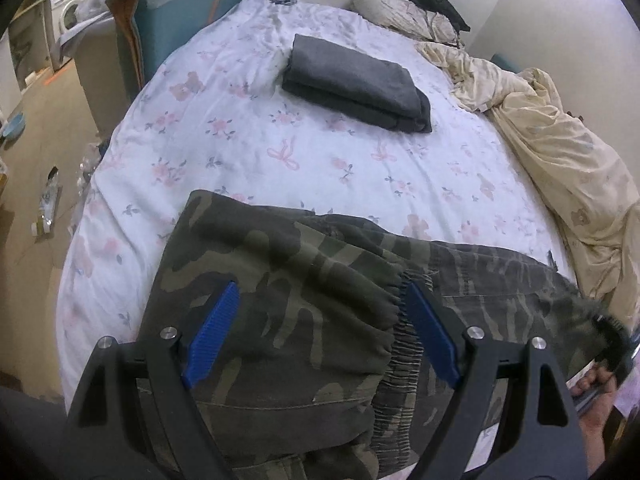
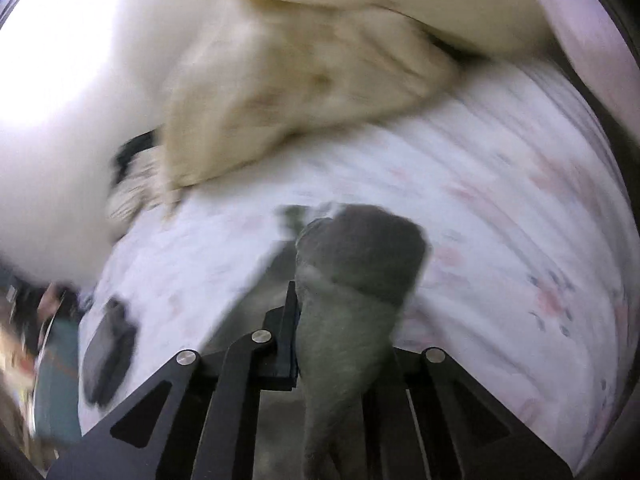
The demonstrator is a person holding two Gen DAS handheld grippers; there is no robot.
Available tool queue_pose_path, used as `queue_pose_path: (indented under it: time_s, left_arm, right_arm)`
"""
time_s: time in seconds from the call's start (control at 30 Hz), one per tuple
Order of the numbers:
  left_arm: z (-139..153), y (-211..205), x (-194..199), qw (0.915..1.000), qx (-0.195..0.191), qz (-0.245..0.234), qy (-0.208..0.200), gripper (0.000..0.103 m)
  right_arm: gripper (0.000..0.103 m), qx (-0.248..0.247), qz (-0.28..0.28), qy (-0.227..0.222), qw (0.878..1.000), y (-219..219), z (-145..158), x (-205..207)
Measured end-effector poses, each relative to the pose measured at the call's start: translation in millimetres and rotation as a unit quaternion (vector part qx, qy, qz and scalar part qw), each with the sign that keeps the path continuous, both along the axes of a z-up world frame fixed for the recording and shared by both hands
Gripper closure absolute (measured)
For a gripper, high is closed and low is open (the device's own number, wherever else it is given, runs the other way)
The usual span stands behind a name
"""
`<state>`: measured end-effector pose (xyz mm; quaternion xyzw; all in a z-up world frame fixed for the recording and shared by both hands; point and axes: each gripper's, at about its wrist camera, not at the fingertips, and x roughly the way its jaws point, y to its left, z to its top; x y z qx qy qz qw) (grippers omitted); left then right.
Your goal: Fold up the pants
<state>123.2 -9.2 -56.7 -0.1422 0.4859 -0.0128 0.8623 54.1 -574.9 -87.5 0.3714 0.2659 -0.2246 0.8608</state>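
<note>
bed (image 1: 248, 152): floral sheet | on it: camouflage pants (image 1: 280, 280), folded grey garment (image 1: 356, 80), cream duvet (image 1: 560, 152)

A bed (image 1: 248, 152) covered by a floral sheet is set against white walls (image 1: 540, 8); a washing machine (image 1: 70, 10) is seen beyond the cluttered floor (image 1: 36, 168).

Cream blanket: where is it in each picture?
Left wrist view: the cream blanket lies bunched along the right side.
Right wrist view: blurred, it fills the top middle.
Shared landmark: the flowered sheet, right next to the blanket in both.
</note>
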Motion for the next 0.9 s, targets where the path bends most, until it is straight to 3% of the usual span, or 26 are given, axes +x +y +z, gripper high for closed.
queue_pose_path:
  time_s: [0.07, 0.17, 0.27, 0.33, 0.4, 0.5, 0.53, 0.6, 0.63, 0.7, 0.83, 0.9]
  left_arm:
    - [-0.9, -1.1, -0.9, 1.0, -0.006, 0.0, 0.004, 0.02]
    - [-2.8, -3.5, -3.4, 0.9998, -0.015, -0.003, 0.011, 0.02]
    - [-1.6, -5.3, -7.5, 0.9999, -0.011, -0.005, 0.008, 0.02]
    - [-0.2, -4.8, -9.5, 0.9999, -0.012, -0.003, 0.007, 0.02]
    - [1.3, -2.9, -10.8, 0.9999, -0.015, -0.001, 0.006, 0.02]
    - [2.1, 1.9, -12.6, 0.9998, -0.017, 0.004, 0.007, 0.02]
    - [1.9, 3.9, -12.9, 0.9998, -0.019, 0.006, 0.009, 0.02]
    - [1.6, 7.4, -13.1, 0.9995, -0.025, 0.011, 0.013, 0.02]
    - [1.7, 9.4, -13.1, 0.9993, -0.03, 0.014, 0.016, 0.02]
    - [2.9, 11.4, -12.8, 0.9989, -0.04, 0.017, 0.018, 0.02]
    - [5.7, 12.5, -14.4, 0.9989, -0.041, 0.018, 0.015, 0.02]
    - [5.4, 12.1, -15.3, 0.9989, -0.041, 0.017, 0.015, 0.02]
  right_arm:
    - [0.096, -0.038, 0.07, -0.019, 0.997, 32.4, 29.3, 9.4]
    - [0.096, -0.084, 0.181, -0.046, 0.979, 87.2, 65.5, 20.7]
    - [0.096, -0.128, 0.317, -0.048, 0.938, 161.3, 80.5, 23.2]
    - [0.096, -0.162, 0.414, -0.007, 0.896, 219.7, 62.8, 18.2]
    - [0.096, -0.159, 0.482, 0.05, 0.86, 258.6, 27.5, 11.9]
    - [0.095, -0.143, 0.533, 0.131, 0.824, 288.3, -20.5, -1.6]
    - [0.095, -0.154, 0.54, 0.155, 0.813, 295.0, -32.5, -7.4]
    - [0.095, -0.194, 0.562, 0.198, 0.779, 304.5, -49.4, -14.4]
    - [0.095, -0.197, 0.563, 0.201, 0.777, 303.4, -50.7, -14.6]
    - [0.091, -0.169, 0.56, 0.204, 0.785, 296.1, -49.1, -9.1]
    - [0.089, -0.167, 0.549, 0.201, 0.794, 301.0, -39.3, -8.2]
    - [0.088, -0.186, 0.555, 0.184, 0.79, 309.2, -37.1, -9.9]
